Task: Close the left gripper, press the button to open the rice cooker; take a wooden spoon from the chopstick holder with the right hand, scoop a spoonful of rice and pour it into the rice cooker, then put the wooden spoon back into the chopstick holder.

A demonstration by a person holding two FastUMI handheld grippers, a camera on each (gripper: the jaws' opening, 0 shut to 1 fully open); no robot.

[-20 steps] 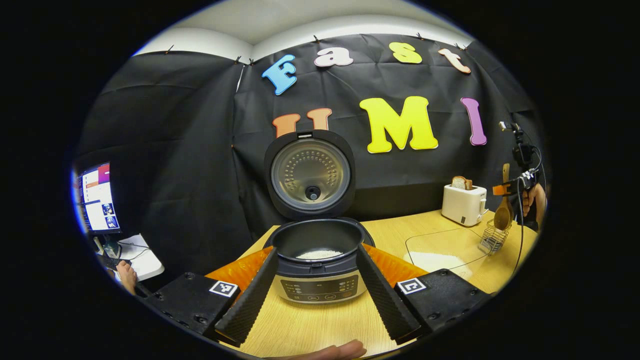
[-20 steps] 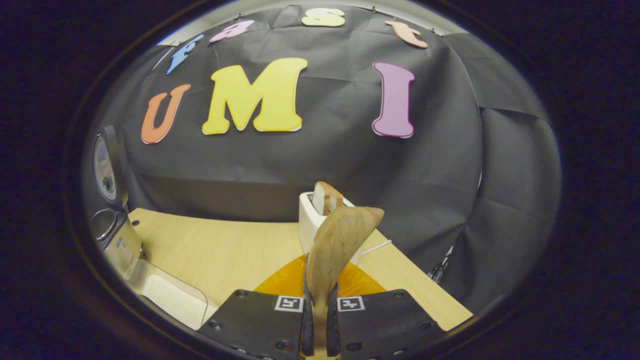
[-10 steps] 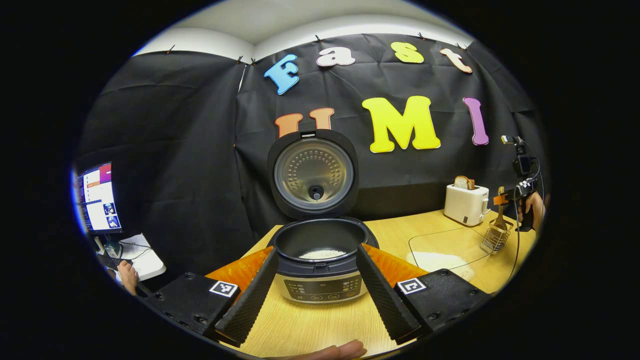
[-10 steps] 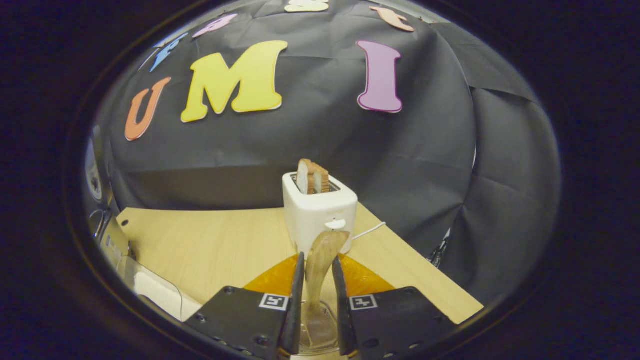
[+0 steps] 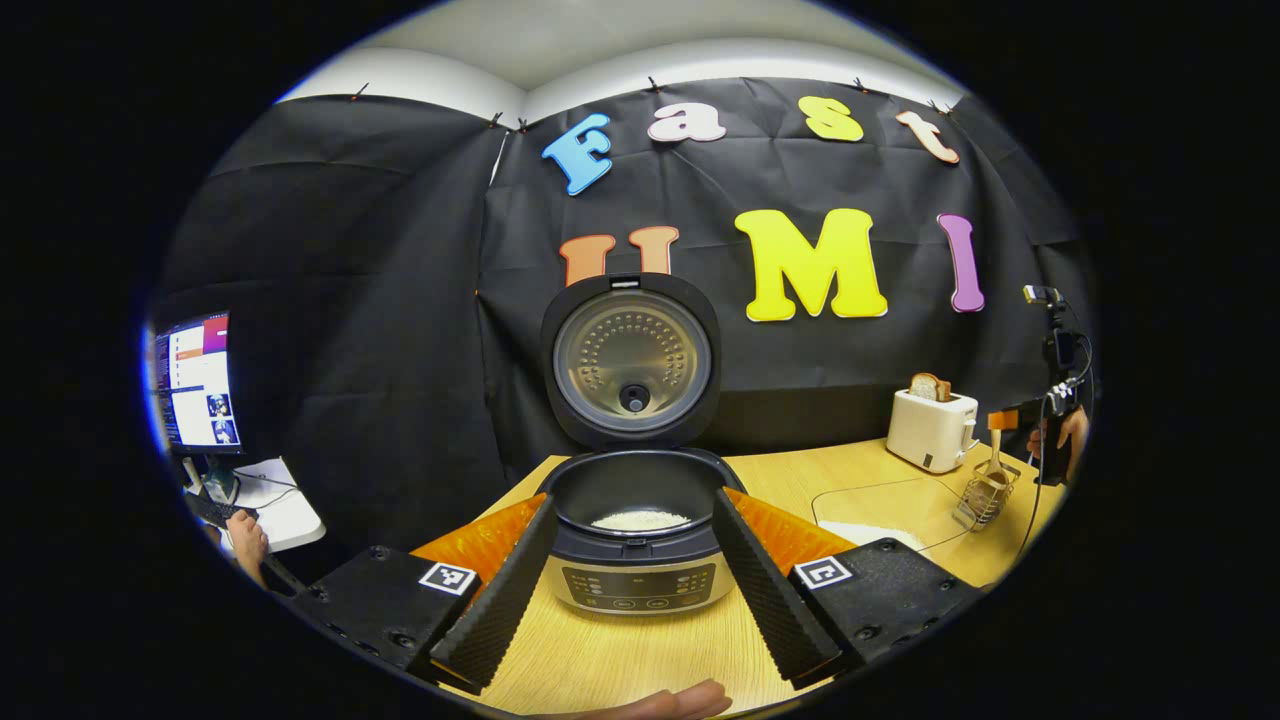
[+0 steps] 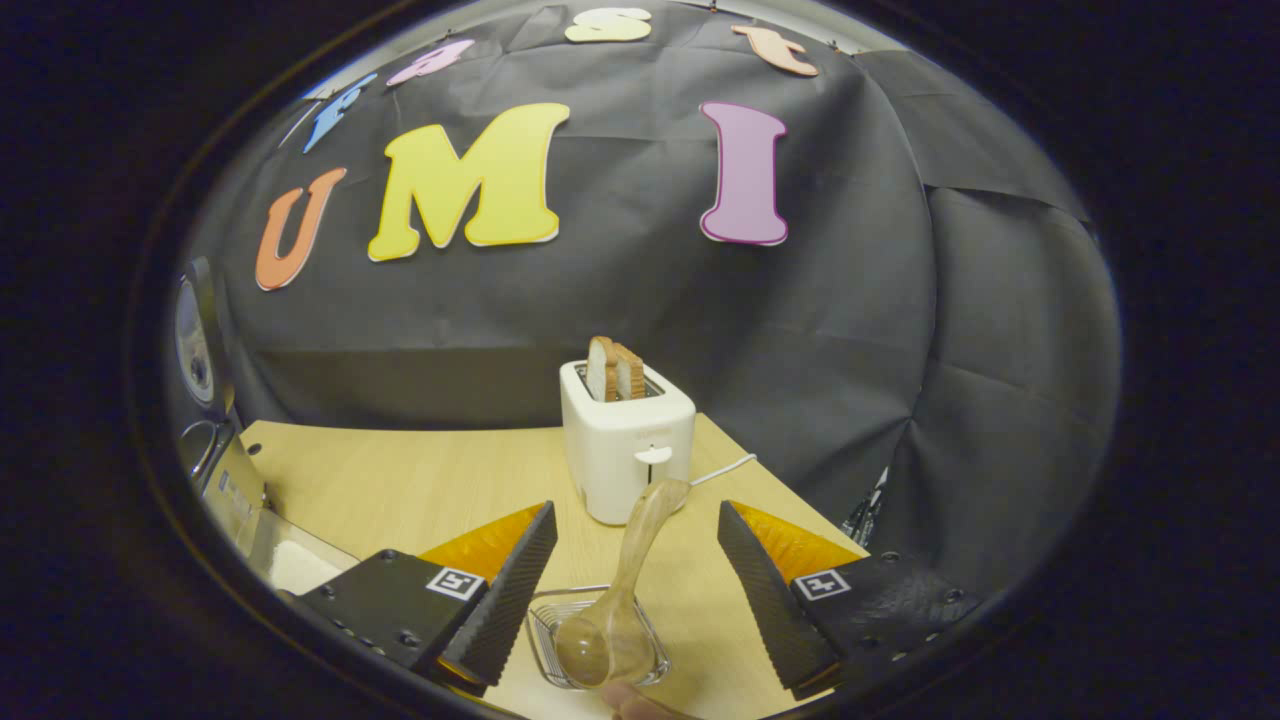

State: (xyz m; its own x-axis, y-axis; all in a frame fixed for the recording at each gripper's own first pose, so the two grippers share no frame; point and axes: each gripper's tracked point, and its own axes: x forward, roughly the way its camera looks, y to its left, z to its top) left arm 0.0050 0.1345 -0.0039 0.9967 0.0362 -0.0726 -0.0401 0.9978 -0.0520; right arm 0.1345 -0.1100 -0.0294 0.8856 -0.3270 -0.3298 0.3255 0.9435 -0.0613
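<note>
Wooden spoon (image 6: 622,580): bowl-down in holder (image 6: 550,625), handle leaning away, midway between parted right jaws.
Left jaws: parted, empty.

Black cloth wall (image 5: 380,300) behind a pale wooden table (image 6: 420,480) (monitor (image 5: 195,380) glowing far left).

No words, brands or numbers can be read. The only signs are small square black-and-white code tags — one on each half of the left claw (image 5: 635,585), near its fingers, and one on each half of the right claw (image 6: 632,590). The cooker (image 5: 636,540) has a front panel with small marks and buttons — too small to make out.
</note>
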